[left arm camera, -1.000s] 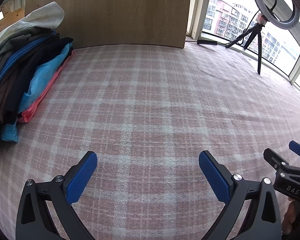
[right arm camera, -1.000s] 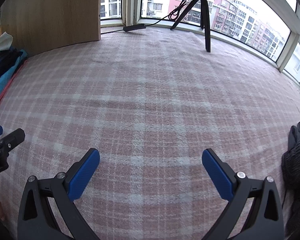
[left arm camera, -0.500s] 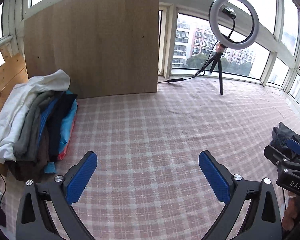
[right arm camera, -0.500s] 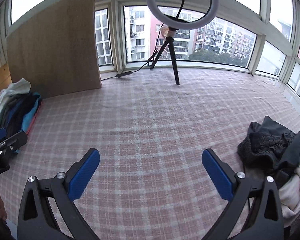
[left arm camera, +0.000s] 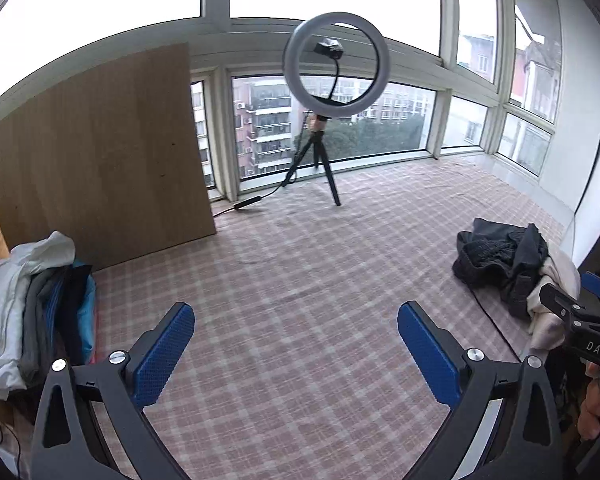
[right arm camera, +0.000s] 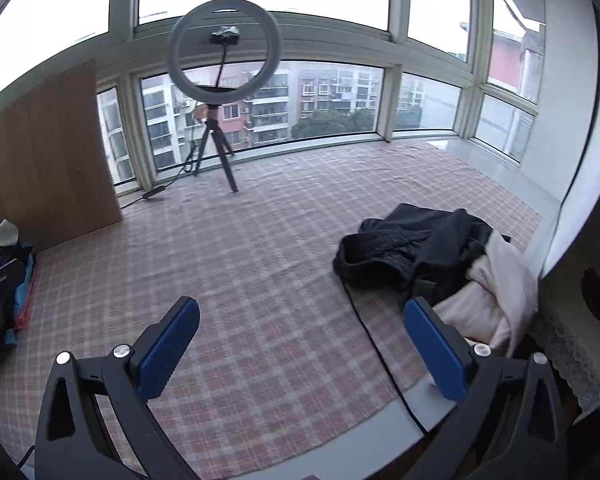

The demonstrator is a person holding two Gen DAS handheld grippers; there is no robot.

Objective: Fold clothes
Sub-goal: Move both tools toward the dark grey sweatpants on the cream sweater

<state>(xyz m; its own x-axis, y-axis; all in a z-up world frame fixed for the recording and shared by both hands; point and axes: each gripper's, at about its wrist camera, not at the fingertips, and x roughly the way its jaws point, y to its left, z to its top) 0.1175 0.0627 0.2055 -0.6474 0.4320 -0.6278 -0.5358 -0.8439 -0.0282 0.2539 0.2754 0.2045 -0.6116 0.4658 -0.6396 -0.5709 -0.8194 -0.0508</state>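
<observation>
A heap of unfolded clothes, black on top [right arm camera: 412, 248] with a cream garment [right arm camera: 488, 300] under it, lies at the right of the pink plaid surface [right arm camera: 240, 264]; it also shows in the left wrist view [left arm camera: 500, 256]. A stack of folded clothes [left arm camera: 32, 304] sits at the far left; its edge shows in the right wrist view [right arm camera: 4, 264]. My left gripper [left arm camera: 296, 340] is open and empty above the plaid cloth. My right gripper [right arm camera: 300, 340] is open and empty, its right finger near the cream garment.
A ring light on a tripod [left arm camera: 332, 128] stands at the back by the windows, its cable [left arm camera: 256, 200] trailing left. A wooden board [left arm camera: 100, 152] leans at the back left. A black cable [right arm camera: 380, 352] runs from the heap toward the front edge.
Both grippers have lifted and tilted up from close over the cloth, so the windows, ring light and the heap at the right came into view. Both stayed open.
</observation>
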